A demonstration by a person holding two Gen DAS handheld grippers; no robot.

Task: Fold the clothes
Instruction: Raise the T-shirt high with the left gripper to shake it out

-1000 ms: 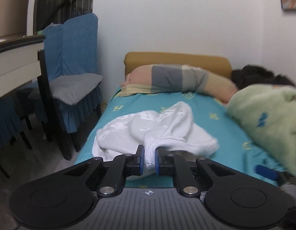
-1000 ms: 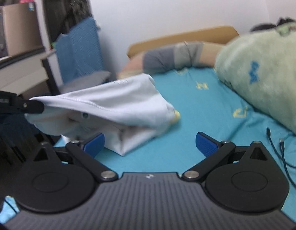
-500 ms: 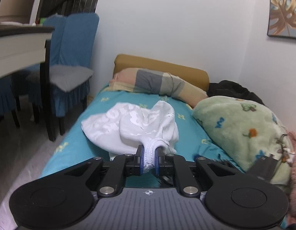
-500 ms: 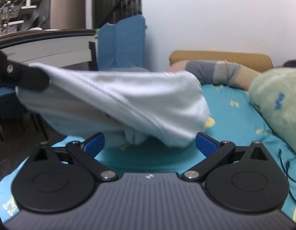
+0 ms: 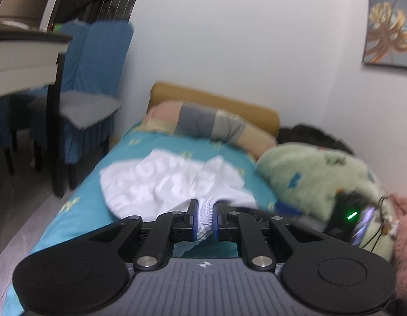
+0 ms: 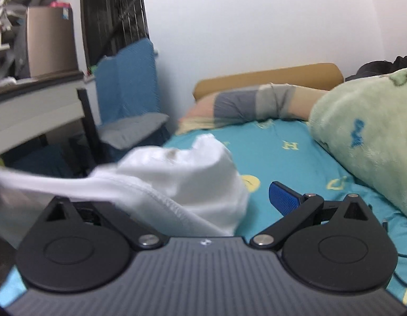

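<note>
Now the white shirt (image 5: 161, 181) drapes across the right gripper (image 6: 203, 202), whose jaws stand spread, where a second ago it hung clear. Left gripper (image 5: 203, 214) keeps pinching its hem above the bed (image 6: 282, 142), so a second grasp looks near.

Both wrist cameras sit low at the bed's (image 5: 119, 158) near end, facing its far headboard (image 6: 266, 76). Both views share the white garment (image 5: 161, 184), pillow (image 6: 245, 105) and blue chair (image 5: 98, 60).
</note>
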